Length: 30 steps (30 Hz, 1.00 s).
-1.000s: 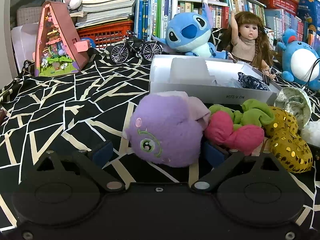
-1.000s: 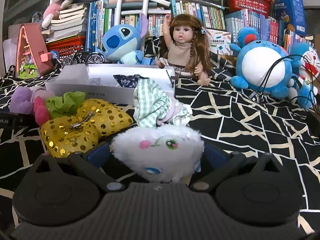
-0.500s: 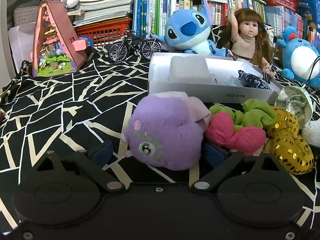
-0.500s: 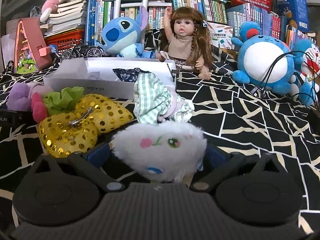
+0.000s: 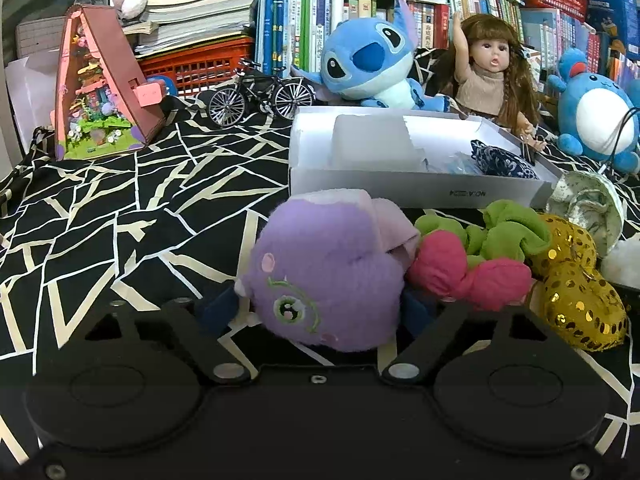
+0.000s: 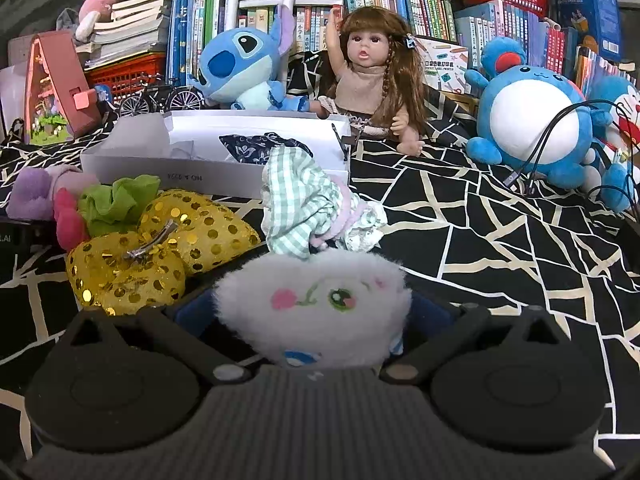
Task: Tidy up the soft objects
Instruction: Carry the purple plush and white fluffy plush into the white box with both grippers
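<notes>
A purple plush [image 5: 320,272] with a green stitched eye lies on the black patterned cloth. My left gripper [image 5: 318,306] is closing on it, and both blue pads touch its sides. A pink and green fabric piece [image 5: 472,268] and a gold sequin bow [image 5: 576,304] lie to its right. A fluffy white plush [image 6: 312,304] sits between the fingers of my right gripper [image 6: 312,312], which stands open with the fur just reaching the pads. A green checked cloth [image 6: 304,208] lies beyond it. The white box [image 5: 400,192] behind holds a dark blue patterned cloth [image 5: 500,160].
A blue Stitch plush [image 5: 368,64], a doll [image 5: 492,80] and a round blue plush [image 6: 528,120] stand behind the box before bookshelves. A model bicycle [image 5: 260,96] and a toy house [image 5: 100,88] are at the back left. Black cables [image 6: 560,136] hang at right.
The left gripper's fingers have moved inward against the purple plush. The right gripper has edged slightly closer to the white plush, with its fingers as wide as before.
</notes>
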Tool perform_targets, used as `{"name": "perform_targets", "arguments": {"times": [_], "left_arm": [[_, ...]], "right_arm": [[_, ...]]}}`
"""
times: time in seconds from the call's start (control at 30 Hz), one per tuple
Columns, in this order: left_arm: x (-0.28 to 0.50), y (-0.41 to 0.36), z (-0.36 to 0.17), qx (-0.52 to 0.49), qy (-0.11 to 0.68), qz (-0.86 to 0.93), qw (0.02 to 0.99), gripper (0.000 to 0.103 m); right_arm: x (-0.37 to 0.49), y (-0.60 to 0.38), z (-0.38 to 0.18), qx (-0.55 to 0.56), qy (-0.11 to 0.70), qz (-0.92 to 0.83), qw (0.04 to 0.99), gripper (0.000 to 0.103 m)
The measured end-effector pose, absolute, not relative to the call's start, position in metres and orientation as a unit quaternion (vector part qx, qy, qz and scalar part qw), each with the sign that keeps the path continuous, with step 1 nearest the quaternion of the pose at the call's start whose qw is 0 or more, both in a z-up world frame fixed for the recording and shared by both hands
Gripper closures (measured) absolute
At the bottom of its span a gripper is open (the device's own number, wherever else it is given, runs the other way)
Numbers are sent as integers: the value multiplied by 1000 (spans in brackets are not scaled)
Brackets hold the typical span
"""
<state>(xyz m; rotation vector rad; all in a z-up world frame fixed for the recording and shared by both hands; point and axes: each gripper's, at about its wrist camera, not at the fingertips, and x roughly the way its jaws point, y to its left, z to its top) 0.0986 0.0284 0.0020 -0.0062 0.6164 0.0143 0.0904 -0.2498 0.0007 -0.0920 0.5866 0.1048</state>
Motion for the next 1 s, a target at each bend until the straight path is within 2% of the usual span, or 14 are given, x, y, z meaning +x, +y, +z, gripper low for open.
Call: {"name": "perform_targets", "arguments": {"times": [0.1, 0.2, 0.63, 1.0], "left_arm": [[99, 29, 2, -2, 306, 0, 952, 39], [97, 29, 4, 2, 303, -5, 953, 40], [82, 33, 36, 6, 278, -16, 960, 40], [105, 52, 76, -6, 270, -36, 962, 40]], "right_arm": [[91, -251, 3, -40, 291, 54, 954, 11], [90, -251, 5, -38, 290, 54, 955, 19], [84, -263, 28, -21, 269, 40, 962, 20], [110, -281, 59, 17, 257, 38, 966, 20]]}}
